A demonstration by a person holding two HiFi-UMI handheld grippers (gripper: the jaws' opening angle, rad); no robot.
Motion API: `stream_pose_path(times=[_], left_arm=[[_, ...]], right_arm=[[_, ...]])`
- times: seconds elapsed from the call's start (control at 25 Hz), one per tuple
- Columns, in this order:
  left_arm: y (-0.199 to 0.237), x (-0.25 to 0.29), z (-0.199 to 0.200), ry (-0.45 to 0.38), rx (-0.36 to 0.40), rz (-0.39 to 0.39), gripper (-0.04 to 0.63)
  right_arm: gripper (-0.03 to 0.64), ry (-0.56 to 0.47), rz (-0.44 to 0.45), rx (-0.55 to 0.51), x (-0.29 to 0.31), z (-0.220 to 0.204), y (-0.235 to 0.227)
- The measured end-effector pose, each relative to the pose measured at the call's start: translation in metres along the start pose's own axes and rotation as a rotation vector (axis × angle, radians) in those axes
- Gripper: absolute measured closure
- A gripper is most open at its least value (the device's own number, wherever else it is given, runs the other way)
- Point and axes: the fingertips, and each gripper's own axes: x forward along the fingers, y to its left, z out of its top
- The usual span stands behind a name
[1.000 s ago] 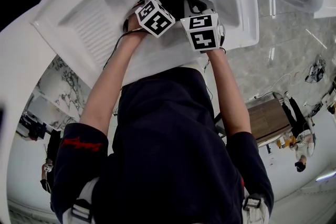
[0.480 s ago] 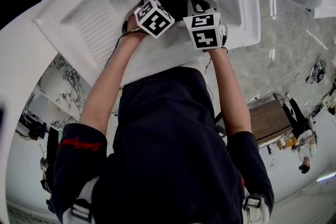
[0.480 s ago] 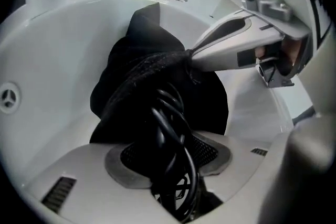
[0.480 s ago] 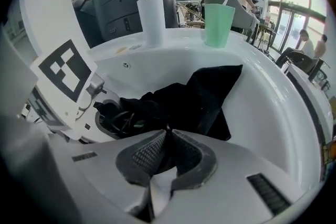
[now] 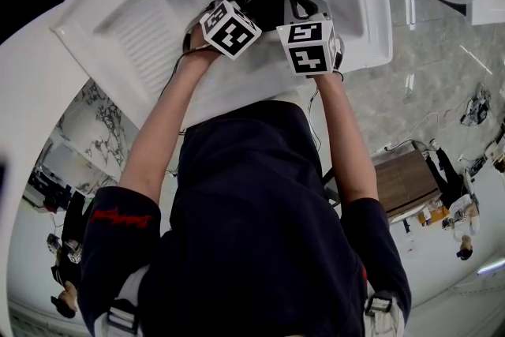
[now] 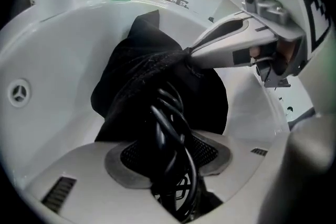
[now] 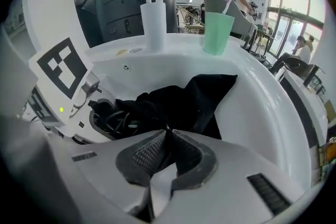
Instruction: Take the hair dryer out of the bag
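**Bag** (image 6: pixel 131 76): black, limp cloth, slumped on the floor of a white basin (image 6: pixel 47 55); open end judged to face the grippers.

**Left gripper** (image 6: pixel 170 160): spread wide but clamped on a bundle of looped black cord (image 6: pixel 168 113), the loops filling the gap between the pads and leading back into the bag.

**Right gripper** (image 7: pixel 167 147): pressed nearly together, pinching a fold of bag cloth just beside the cord.

**Dryer**: body not visible in any view; judged to be inside the bag, at the far end of the cord.

**Handling, as judged**:
- Dryer body: rigid, smooth plastic, and heavy next to a bag weighing almost nothing. Likely to slide through cloth once pulled, and to swing if hung by the cord alone.
- Cord: springy and rubbery, with loops apt to slip out one by one or snag on the hem.
- Bag: soft, with no shape of its own, and sure to follow the dryer unless pinned.

**Where to hold**: cord bundle good for starting the draw only. Better to regrip on the handle or barrel once either clears the opening. Cloth pinch best placed close to the mouth, pulling opposite to the cord.

**Risks**: strain at the cord's root; dryer knocking the hard basin wall.
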Motion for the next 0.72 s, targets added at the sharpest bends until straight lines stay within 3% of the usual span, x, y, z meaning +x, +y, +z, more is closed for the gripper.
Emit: stream_pose_path(times=[0.72], left_arm=[[-0.006, -0.016, -0.012, 0.004, -0.005, -0.003, 0.382]], right_arm=[[0.563, -0.028, -0.054, 0.015, -0.010, 0.006, -0.006]])
